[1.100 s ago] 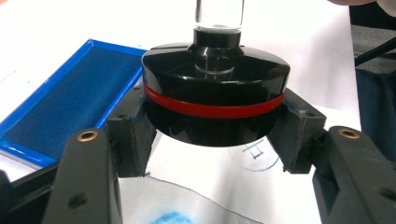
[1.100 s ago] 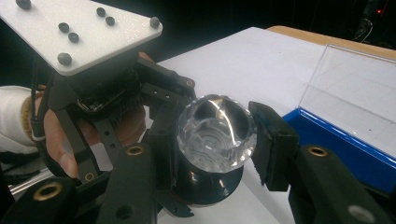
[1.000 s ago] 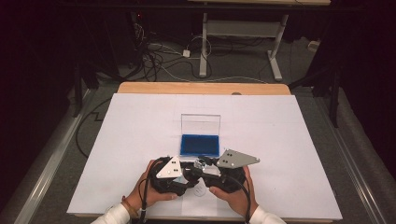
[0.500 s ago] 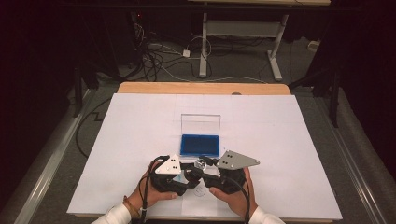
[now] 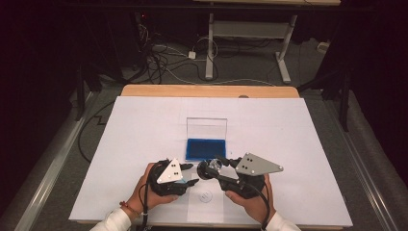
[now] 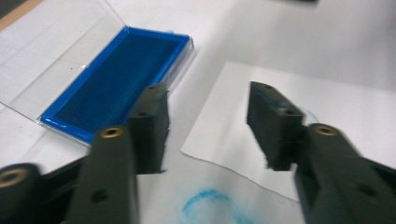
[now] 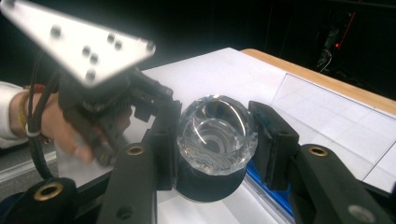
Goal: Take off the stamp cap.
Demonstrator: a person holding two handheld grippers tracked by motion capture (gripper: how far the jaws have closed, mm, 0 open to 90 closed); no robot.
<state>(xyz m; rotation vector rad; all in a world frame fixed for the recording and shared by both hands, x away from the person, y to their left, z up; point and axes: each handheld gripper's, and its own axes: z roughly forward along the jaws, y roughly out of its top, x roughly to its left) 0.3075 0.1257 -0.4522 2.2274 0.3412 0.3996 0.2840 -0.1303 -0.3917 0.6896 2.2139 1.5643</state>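
1. Stamp with a clear faceted knob (image 7: 217, 135): a cut-glass-like, many-sided top on a round black base, held between the jaws of the right hand-held gripper (image 7: 214, 140), whose black pads press on both sides of it. In the high view the stamp (image 5: 210, 168) sits above the desk (image 5: 312, 144), just in front of the blue ink pad.
2. Left hand-held gripper (image 6: 208, 126): jaws drawn in as far as they go yet with a gap between them, nothing held. It hangs over the edge of a white paper sheet (image 6: 299, 116).
3. Ink pad (image 6: 119, 84): a flat blue cushion in a blue-rimmed case with its clear lid (image 5: 207, 127) standing open behind it.
4. Writing: no brand or label can be read. A faint round blue stamped mark (image 5: 205, 196) shows on the paper; its content is too small to tell.
5. The left gripper view gives a smeared blue ring (image 6: 208, 205) close up. The right gripper view gives the knob's facets and, behind it, the left hand (image 7: 74, 130) with the grey three-cornered plate (image 7: 84, 39). The high view gives both hands side by side near the desk's front edge.
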